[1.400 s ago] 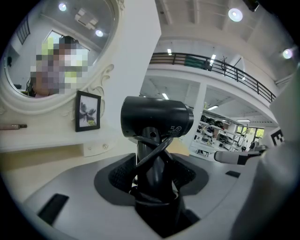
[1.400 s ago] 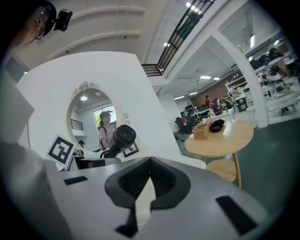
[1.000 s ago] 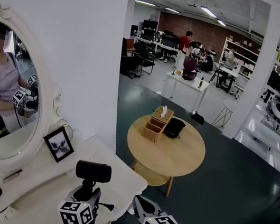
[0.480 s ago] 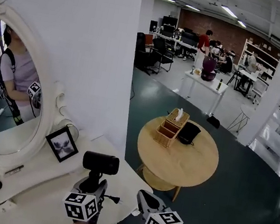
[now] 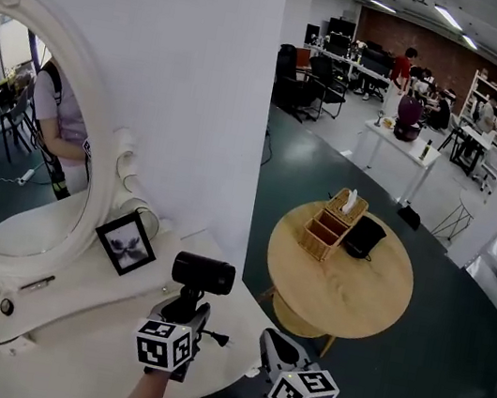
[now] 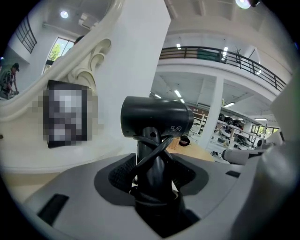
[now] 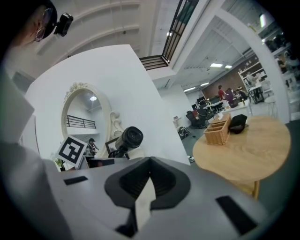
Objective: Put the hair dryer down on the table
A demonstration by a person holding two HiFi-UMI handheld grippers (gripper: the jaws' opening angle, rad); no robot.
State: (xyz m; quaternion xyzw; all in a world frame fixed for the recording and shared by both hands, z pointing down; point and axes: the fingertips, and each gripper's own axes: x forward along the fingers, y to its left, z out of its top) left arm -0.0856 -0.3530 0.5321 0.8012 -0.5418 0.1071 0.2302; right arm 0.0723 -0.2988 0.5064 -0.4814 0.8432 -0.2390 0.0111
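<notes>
Hair dryer [image 5: 204, 274]: black, upright, barrel level at the top and handle down. It is held in the air over the near right part of the white table [image 5: 98, 348], not resting on it.
Cord [image 6: 150, 145]: black, wound round the handle.
Left gripper [image 5: 183, 313]: jaws pinch the dryer's handle from both sides, below the barrel.
Right gripper [image 5: 273, 342]: just beside the left one, on its right. Its jaws are pressed together at the tips, with nothing between them.
Mirror [image 5: 18, 153]: 1, oval, in an ornate white frame, standing at the back of the white table.
Photo frame [image 5: 129, 242]: 1, black, leaning by the mirror's right side.
Round table [image 5: 347, 287]: wooden, well apart on the right. It bears 1 basket [image 5: 330, 232] and 1 black bag [image 5: 366, 236], side by side.
</notes>
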